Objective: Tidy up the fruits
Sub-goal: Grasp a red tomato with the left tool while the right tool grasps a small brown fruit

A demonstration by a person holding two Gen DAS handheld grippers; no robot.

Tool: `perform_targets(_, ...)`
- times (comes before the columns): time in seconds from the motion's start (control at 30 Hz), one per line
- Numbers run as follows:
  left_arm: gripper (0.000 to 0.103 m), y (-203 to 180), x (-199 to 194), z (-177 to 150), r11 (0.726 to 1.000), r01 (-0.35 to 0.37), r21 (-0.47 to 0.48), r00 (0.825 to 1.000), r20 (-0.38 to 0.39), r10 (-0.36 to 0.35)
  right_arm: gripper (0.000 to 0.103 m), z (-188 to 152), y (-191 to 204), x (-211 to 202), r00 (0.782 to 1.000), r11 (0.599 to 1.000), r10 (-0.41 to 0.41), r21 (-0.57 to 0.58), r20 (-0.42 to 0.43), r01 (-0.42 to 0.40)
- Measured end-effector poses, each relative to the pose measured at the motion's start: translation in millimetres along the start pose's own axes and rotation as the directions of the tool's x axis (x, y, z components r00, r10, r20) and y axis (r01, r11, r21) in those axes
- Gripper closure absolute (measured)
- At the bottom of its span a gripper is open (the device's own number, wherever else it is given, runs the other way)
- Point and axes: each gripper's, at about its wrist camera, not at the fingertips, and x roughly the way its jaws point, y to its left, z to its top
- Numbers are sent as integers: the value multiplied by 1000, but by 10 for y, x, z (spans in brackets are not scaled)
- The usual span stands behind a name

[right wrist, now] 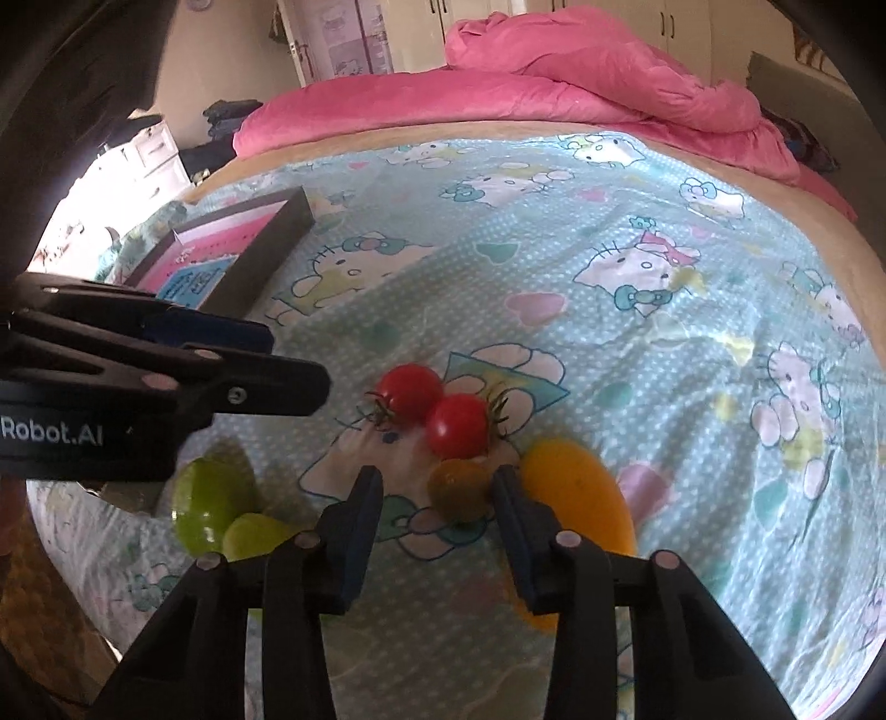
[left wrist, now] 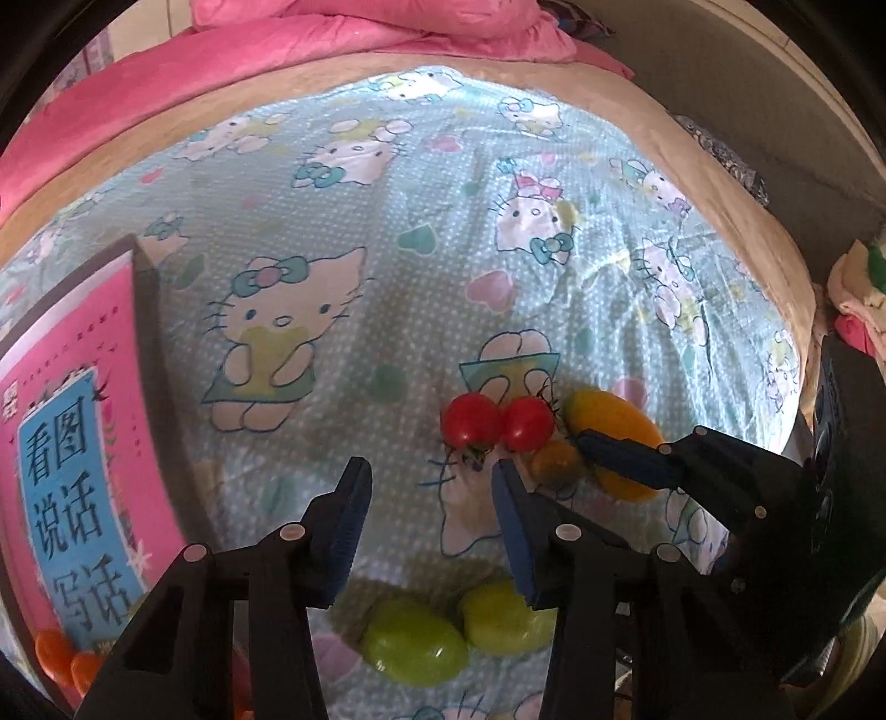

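Left wrist view: left tongs (left wrist: 429, 487) hang open over the bed sheet (left wrist: 387, 183) with its cartoon cat print, nothing between the blue pads. Two red cherry tomatoes (left wrist: 495, 422) sit touching each other just beyond the right pad's tip. A small dark orange-green tomato (left wrist: 554, 462) lies just beside them, and a yellow oval fruit (left wrist: 614, 429) sits right behind it. Right tongs (left wrist: 620, 457) come in from the right, one blue finger lying across the yellow fruit; cannot tell their state from this view. Two green fruits (left wrist: 443, 631) lie touching, low between the left fingers. A pink-lined box with a picture book (left wrist: 72, 443) sits on the left, with orange fruits (left wrist: 61, 662) at its near corner. Pink quilt (left wrist: 360, 33) is piled at the far end of the bed. Right wrist view: right tongs (right wrist: 437, 487) are open, pads straddling the small dark tomato (right wrist: 459, 490) without pressing it. Red tomatoes (right wrist: 437, 407) are just beyond, yellow fruit (right wrist: 576, 498) is outside the right pad, touching it. Green fruits (right wrist: 221, 512) lie at left under the left tongs (right wrist: 299, 360), which enter from the left edge. The box (right wrist: 243, 249) sits far left.
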Motion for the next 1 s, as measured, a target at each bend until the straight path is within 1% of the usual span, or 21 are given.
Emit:
perform_targets(0.1, 57, -31, 80, 27, 1000, 3, 11, 1000, -7, -3, 62, 13, 23, 31, 1000, 999, -13, -35, 1, 13)
perform_targets(0.23, 57, -30, 197, 73, 1000, 12, 2, 1000, -22, -12, 62, 11, 53, 75, 999, 996, -38, -85, -2, 37)
perform_targets(0.37, 57, -37, 295, 92, 1000, 17, 2, 999, -36, -17, 67, -10, 104, 102, 996, 987, -86, -136, 2, 86)
perform_targets(0.4, 57, -40, 319, 92, 1000, 16, 3, 999, -41, -16, 73, -12, 104, 106, 995, 986, -96, -140, 3, 95)
perform_targets(0.43, 57, -41, 348, 95, 1000, 18, 2, 999, -45, -18, 75, -14, 99, 114, 995, 985, -103, -143, -1, 102)
perform_targets(0.57, 57, -61, 427, 101, 1000, 24, -1, 998, -56, -24, 75, -26, 91, 75, 995, 986, -95, -139, 9, 95)
perform_targets(0.7, 57, -89, 454, 124, 1000, 25, 2, 998, -52, -25, 75, -52, 43, 23, 999, 994, -48, -100, 13, 49)
perform_targets(0.77, 57, -89, 464, 150, 1000, 25, -1, 999, -48, -25, 75, -50, -11, -2, 1000, 998, -10, -60, 16, 10)
perform_targets(0.83, 58, -87, 484, 181, 999, 32, -9, 998, -47, -32, 75, -44, -48, -15, 1000, 999, 9, -32, 19, -9)
perform_targets(0.87, 60, -97, 505, 203, 999, 31, -11, 998, -49, -31, 75, -38, -64, -18, 1000, 1000, 20, -19, 20, -20)
perform_targets(0.93, 69, -120, 548, 215, 1000, 24, -5, 998, -59, -24, 75, -30, -92, -27, 999, 999, 42, 5, 26, -42)
perform_targets(1.0, 71, -162, 589, 216, 1000, 14, 13, 998, -61, -14, 75, -25, -101, -32, 998, 998, 64, 19, 28, -64)
